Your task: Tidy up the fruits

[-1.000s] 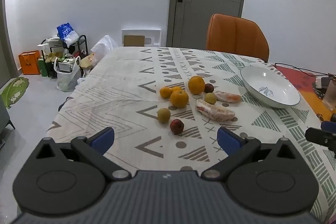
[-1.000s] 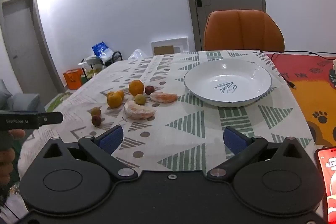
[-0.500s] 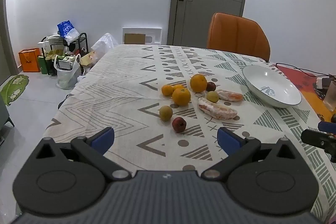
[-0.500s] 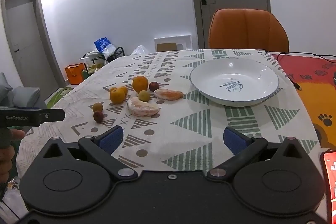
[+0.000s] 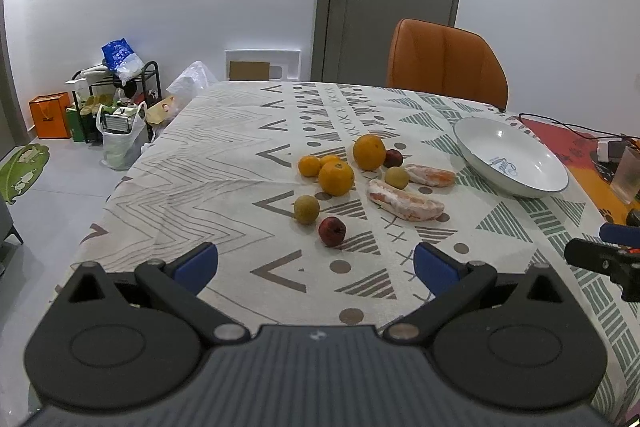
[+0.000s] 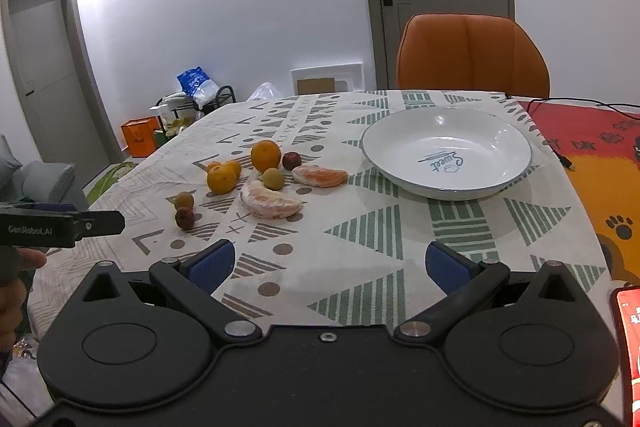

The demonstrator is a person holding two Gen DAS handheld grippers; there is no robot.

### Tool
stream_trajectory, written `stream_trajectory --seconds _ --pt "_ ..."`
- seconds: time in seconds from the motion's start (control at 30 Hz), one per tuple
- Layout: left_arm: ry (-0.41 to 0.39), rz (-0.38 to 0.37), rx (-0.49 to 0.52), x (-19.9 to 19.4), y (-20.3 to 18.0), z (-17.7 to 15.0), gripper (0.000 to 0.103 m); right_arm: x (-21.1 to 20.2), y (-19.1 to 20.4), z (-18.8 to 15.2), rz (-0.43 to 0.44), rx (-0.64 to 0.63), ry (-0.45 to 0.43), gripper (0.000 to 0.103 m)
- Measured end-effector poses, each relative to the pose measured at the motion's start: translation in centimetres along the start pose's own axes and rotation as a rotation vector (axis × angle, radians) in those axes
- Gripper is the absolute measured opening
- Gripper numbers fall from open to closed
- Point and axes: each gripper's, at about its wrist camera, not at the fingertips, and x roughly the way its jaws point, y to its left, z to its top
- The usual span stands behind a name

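Left wrist view: the left gripper [image 5: 316,265] is spread wide and holds nothing, its blue fingers [image 5: 196,263] level above the near edge of a patterned tablecloth [image 5: 224,163]. It points toward the fruit, well short of it. Left of a white bowl [image 5: 510,159], the fruit lies loose on the cloth: four oranges [image 5: 336,178], two red plums [image 5: 332,231], two yellow-green fruits [image 5: 307,209] and two peeled citrus pieces [image 5: 404,205]. The nearest plum sits just ahead of the gripper. None of the fruit is in the bowl. The tip of the right gripper [image 5: 600,257] shows near the bowl, on the camera's side of it.

Right wrist view: the right gripper [image 6: 330,265] is likewise wide open and empty, held level over the cloth on the near side of the bowl, touching nothing. The bowl is printed "Sweet". The same ten fruits lie to the bowl's left, one peeled piece [image 6: 320,175] closest to its rim. Far left of the bowl, a hand [image 6: 18,267] holds the left gripper.
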Motion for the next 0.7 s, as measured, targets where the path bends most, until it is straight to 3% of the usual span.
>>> stream_trajectory --seconds 0.7 --pt "-0.010 0.002 -0.001 -0.37 0.19 0.03 0.103 0.04 0.05 0.03 -0.002 -0.007 0.001 0.103"
